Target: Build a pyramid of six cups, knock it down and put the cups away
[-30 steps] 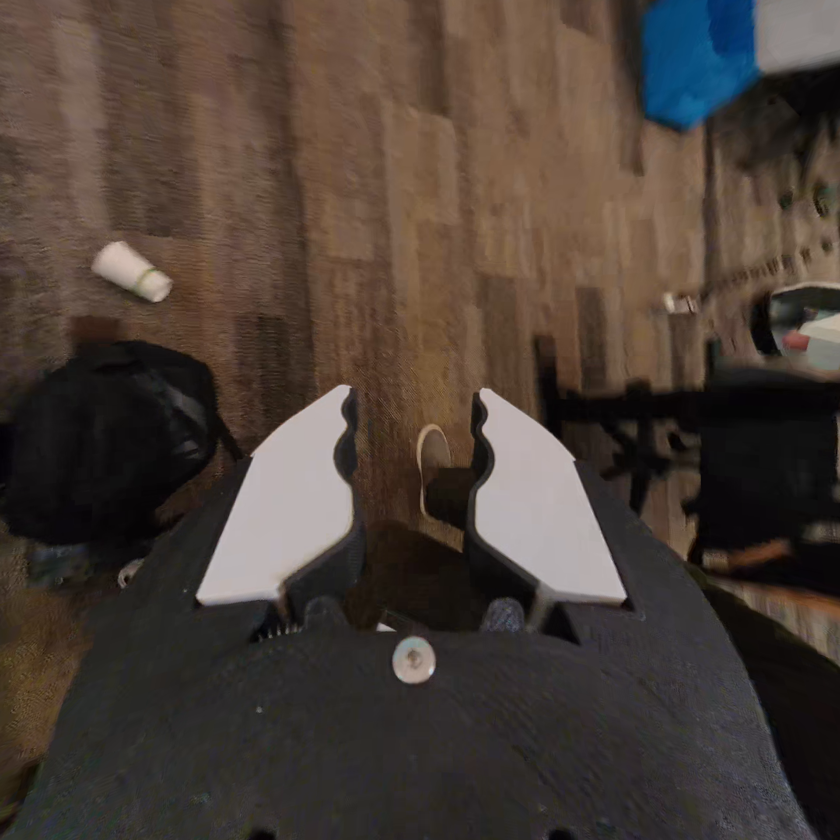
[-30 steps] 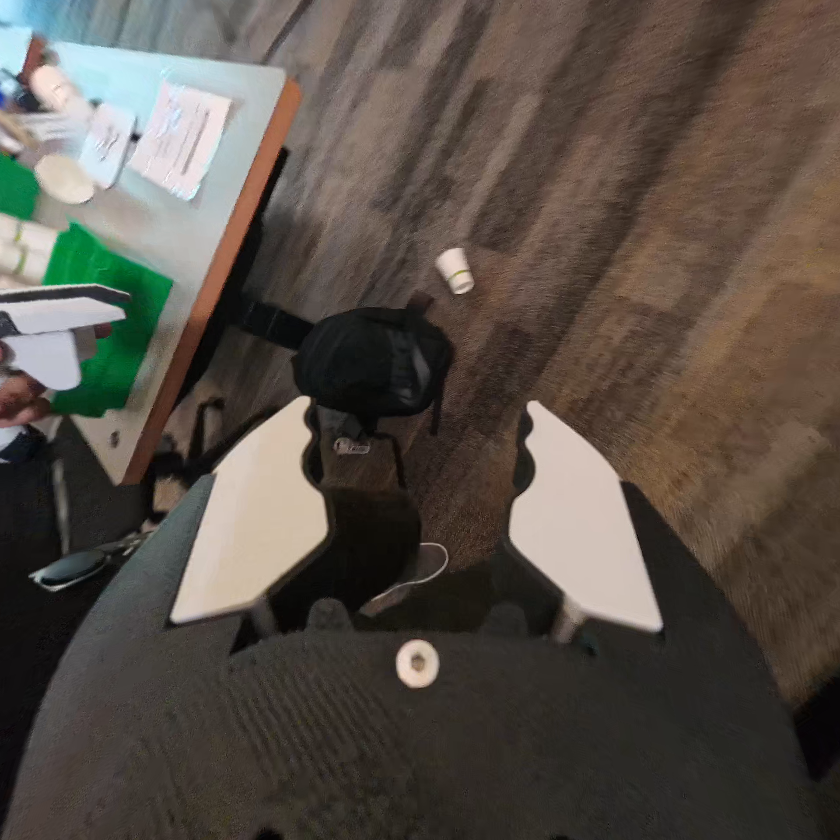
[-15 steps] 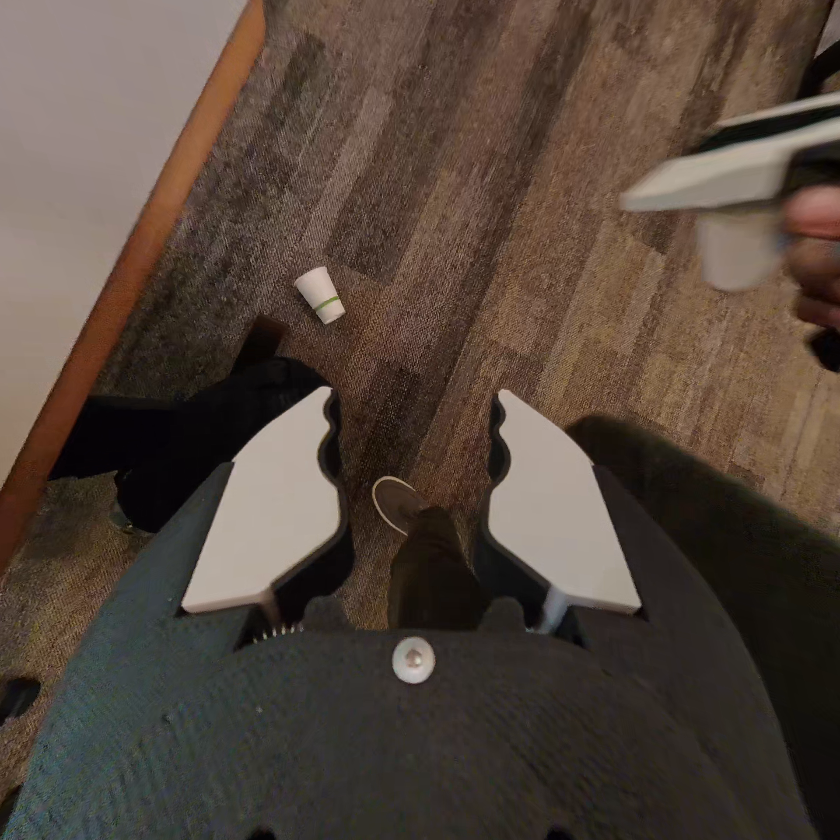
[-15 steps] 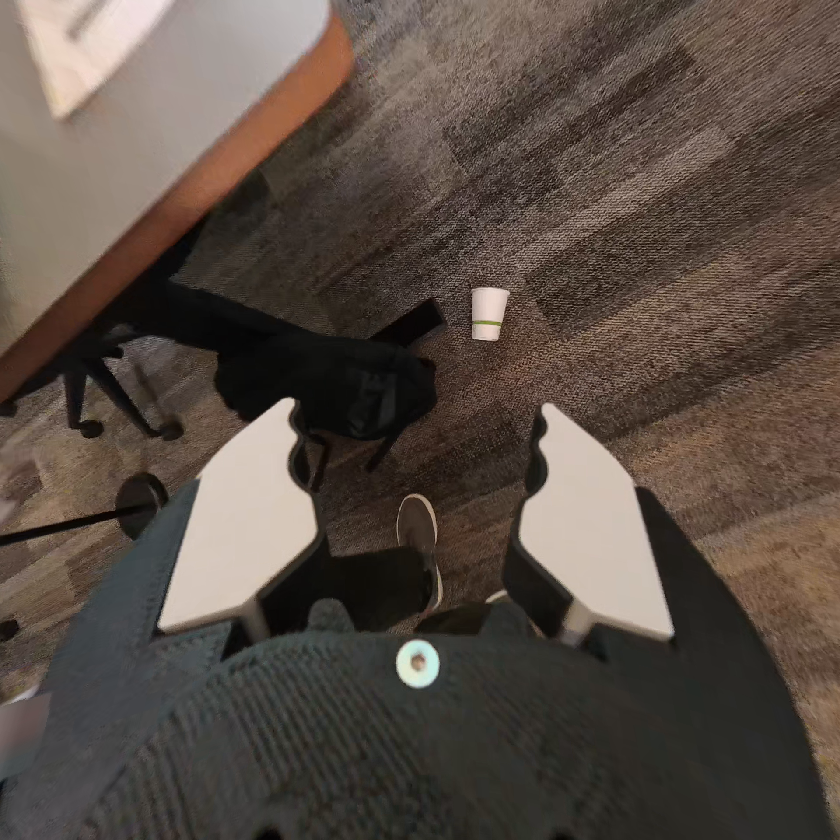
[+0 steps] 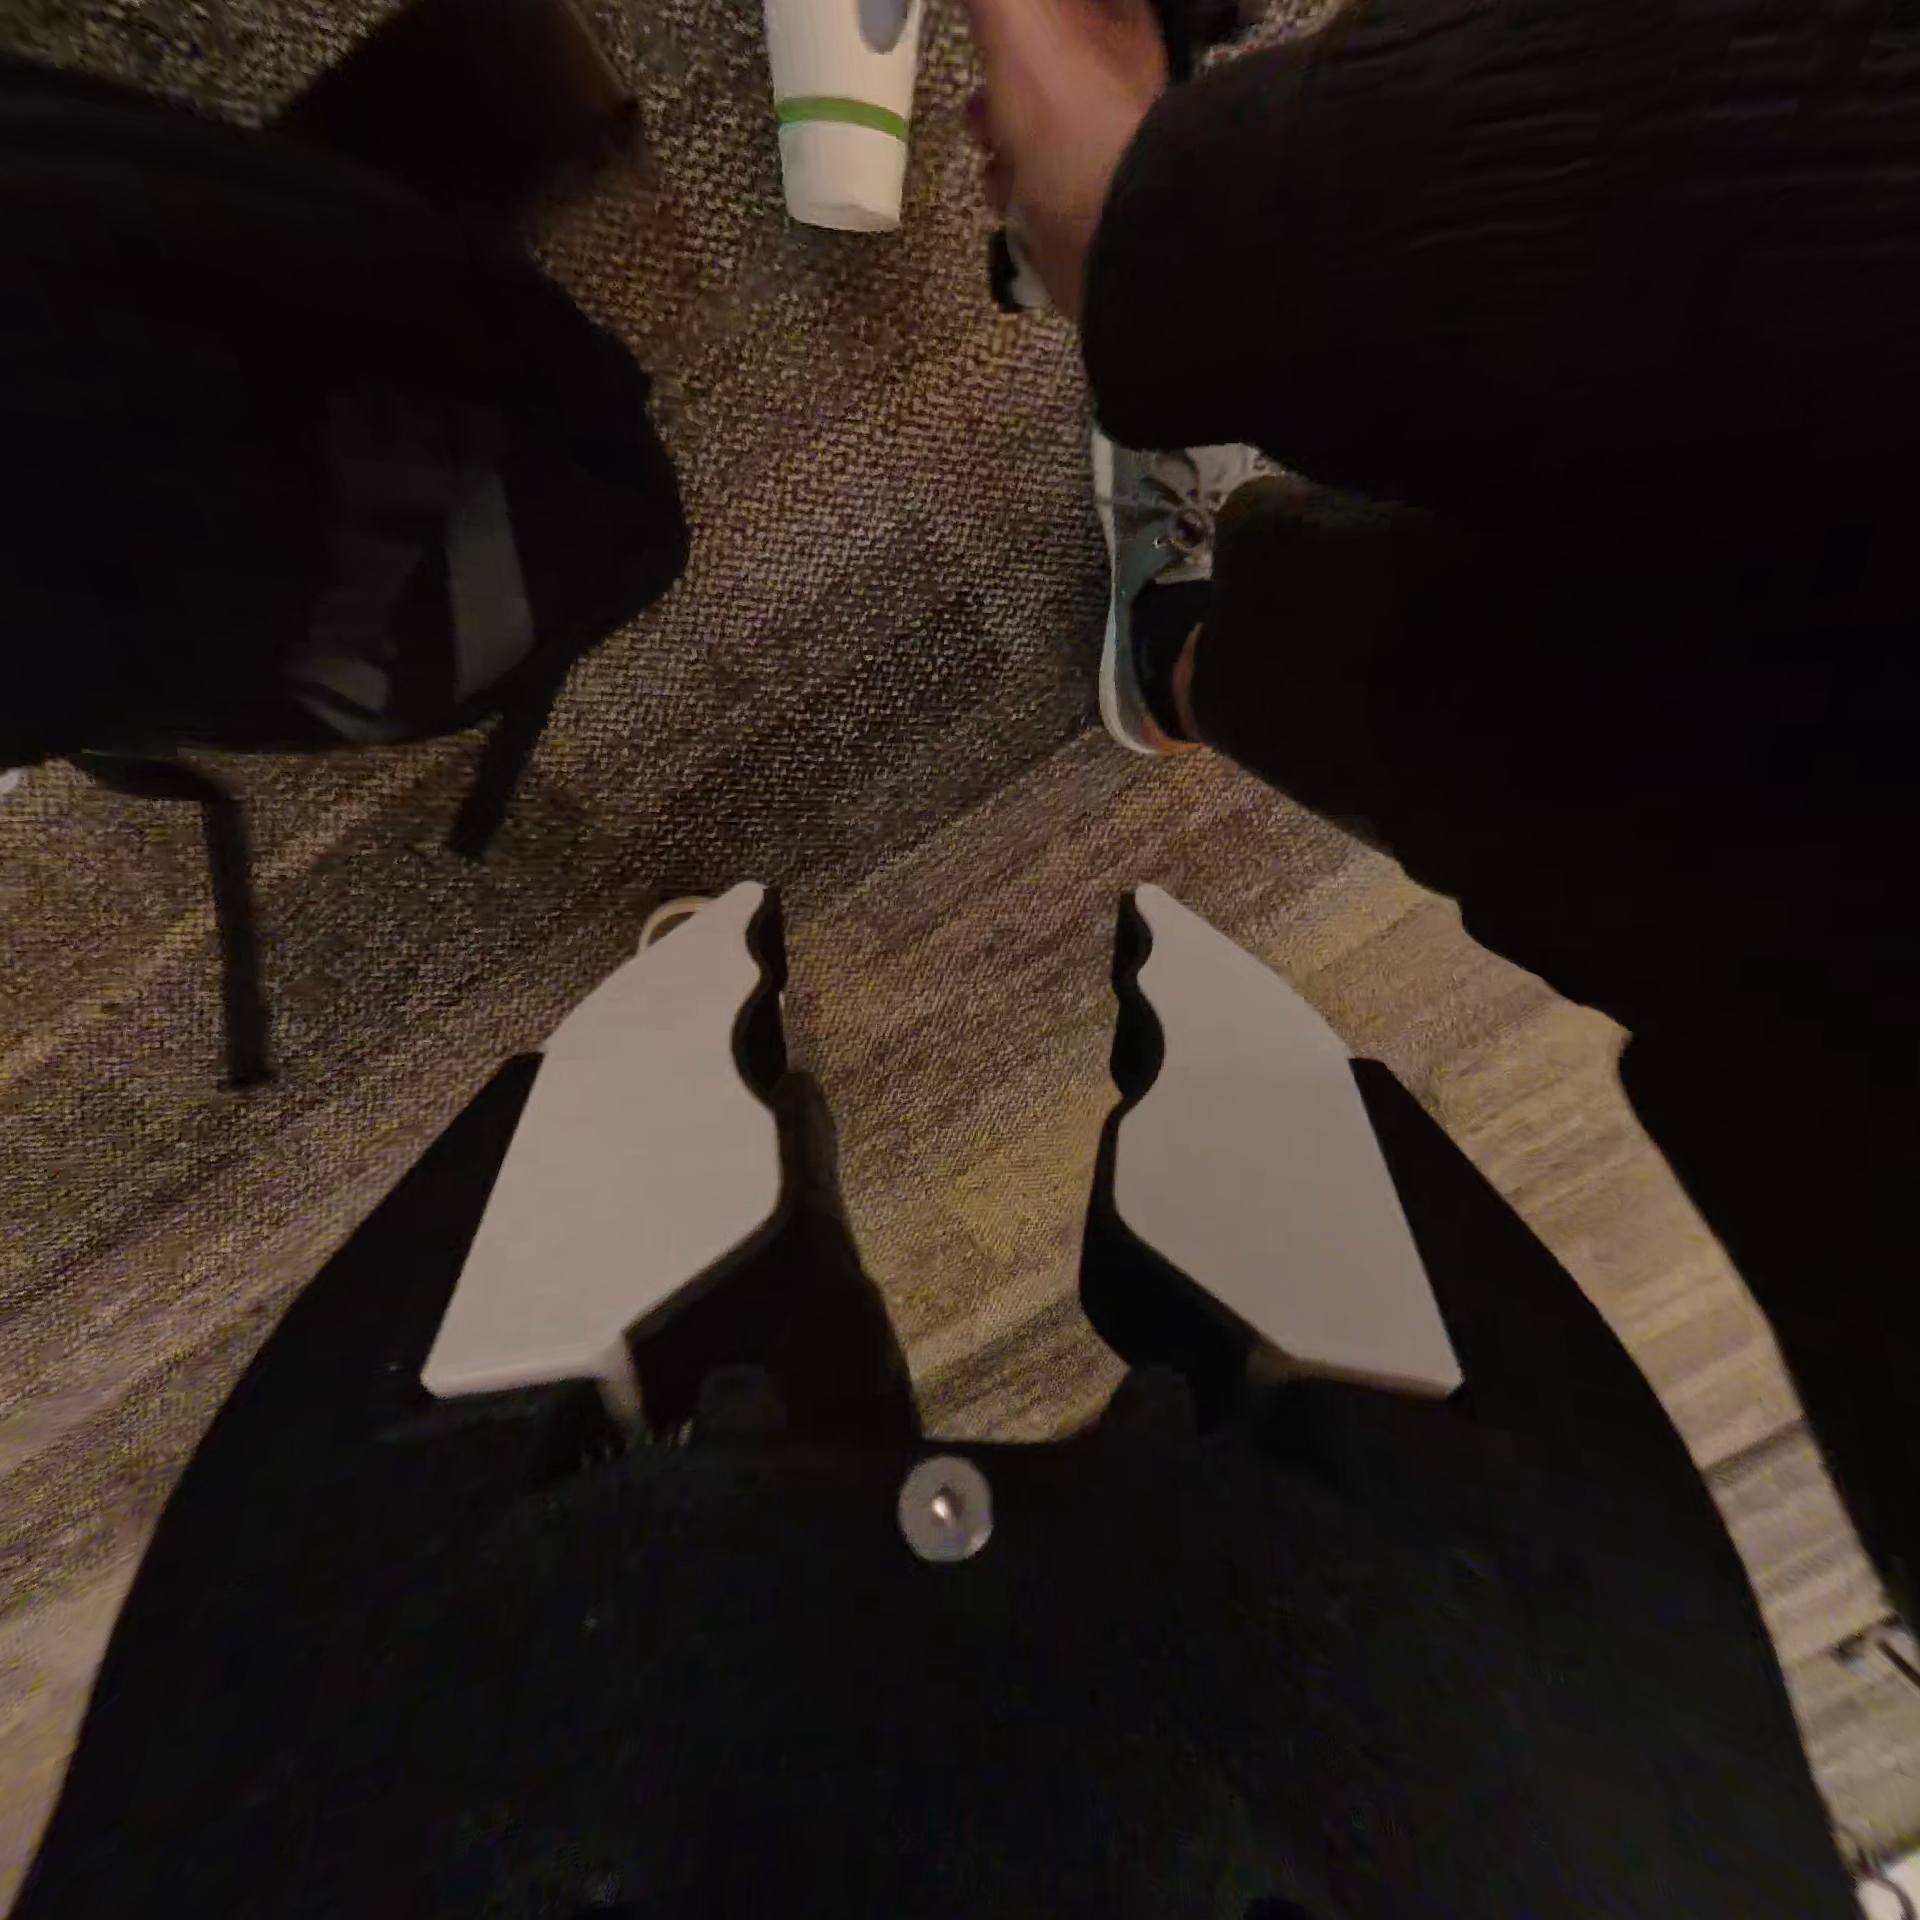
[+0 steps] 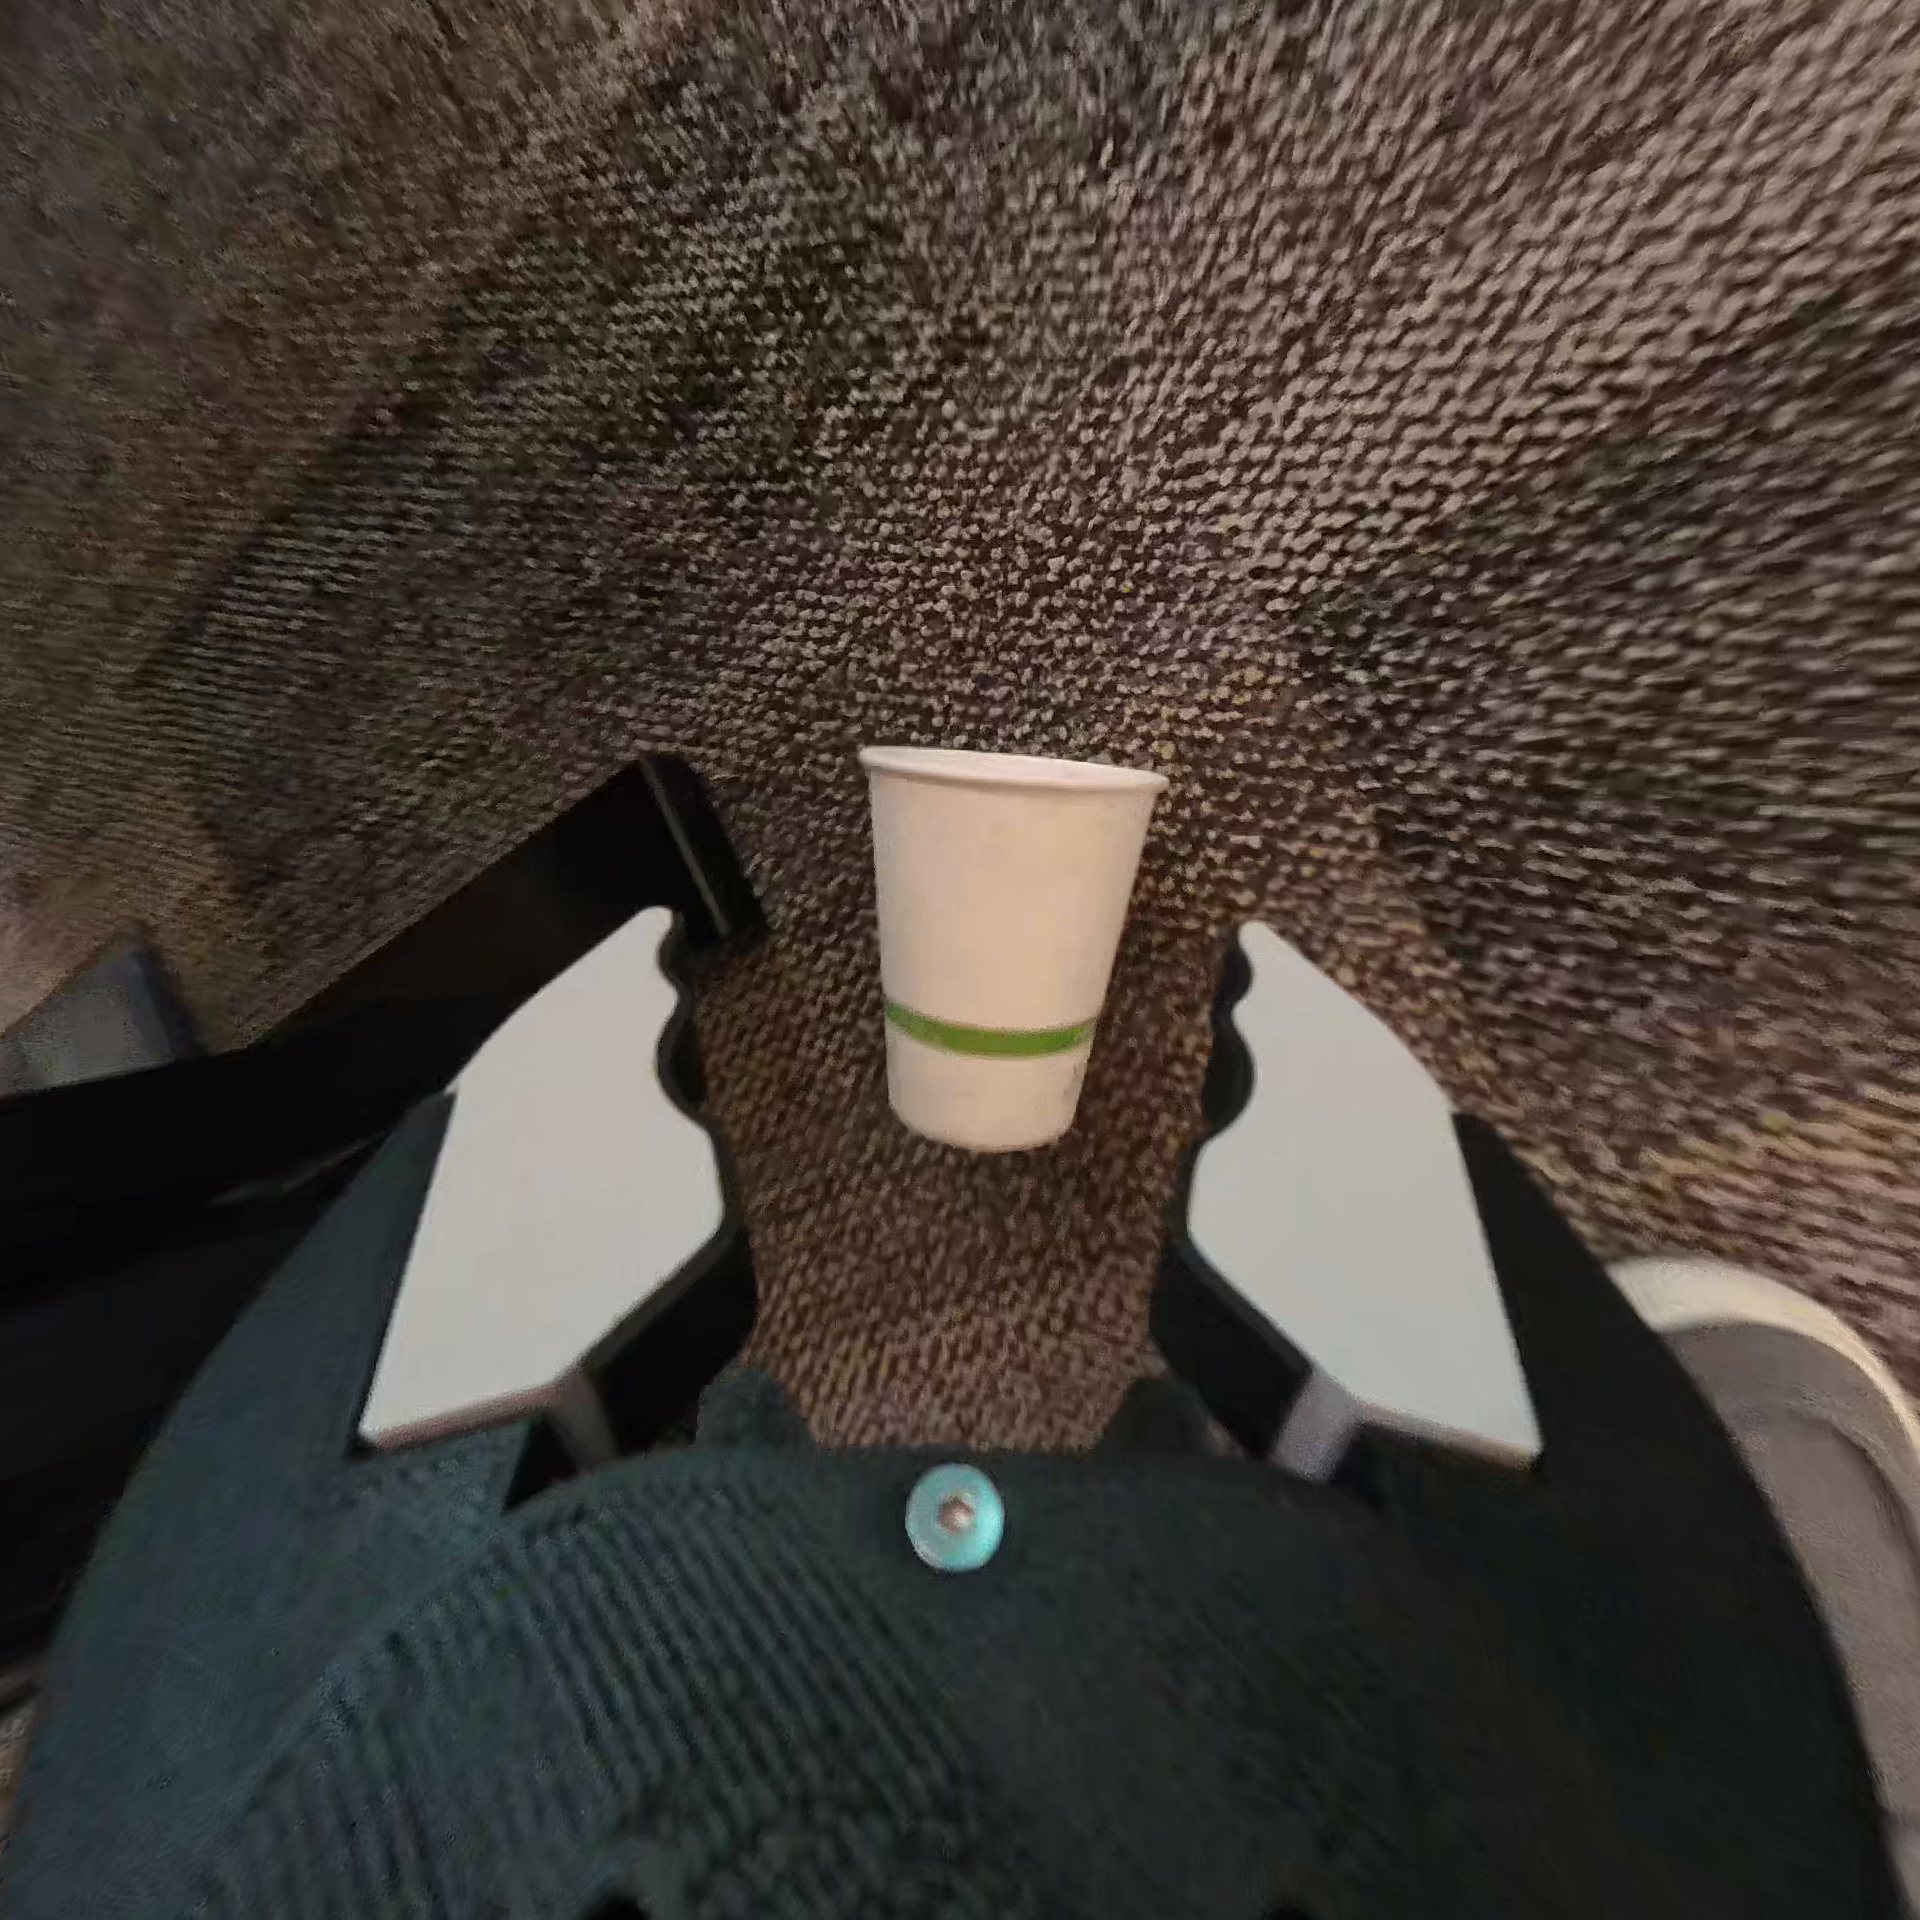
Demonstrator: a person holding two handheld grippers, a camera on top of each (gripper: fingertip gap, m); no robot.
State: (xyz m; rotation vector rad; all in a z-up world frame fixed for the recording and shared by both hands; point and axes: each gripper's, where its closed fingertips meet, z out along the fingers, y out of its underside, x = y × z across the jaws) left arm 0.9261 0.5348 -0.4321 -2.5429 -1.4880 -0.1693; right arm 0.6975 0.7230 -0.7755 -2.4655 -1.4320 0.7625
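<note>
A white paper cup (image 6: pixel 997 956) with a green band lies on its side on the brown carpet (image 6: pixel 1039 468), base towards me. My right gripper (image 6: pixel 956 940) is open, low over the floor, and its white fingers (image 6: pixel 561 1143) flank the cup's lower half without touching it. The cup also shows at the top edge of the left wrist view (image 5: pixel 842 114), beside a person's hand (image 5: pixel 1049 135). My left gripper (image 5: pixel 948 914) is open and empty over bare carpet, well short of the cup.
A black backpack (image 5: pixel 260 416) with loose straps lies left of the cup; its dark edge shows in the right wrist view (image 6: pixel 468 987). A black sleeve (image 5: pixel 1507 416) and a grey shoe (image 5: pixel 1143 592) fill the right side. Another shoe (image 6: pixel 1787 1382) is at the right.
Both grippers have dropped close to the floor. The right one has moved up to the cup, which now lies between its open fingers. The table has left both views.
</note>
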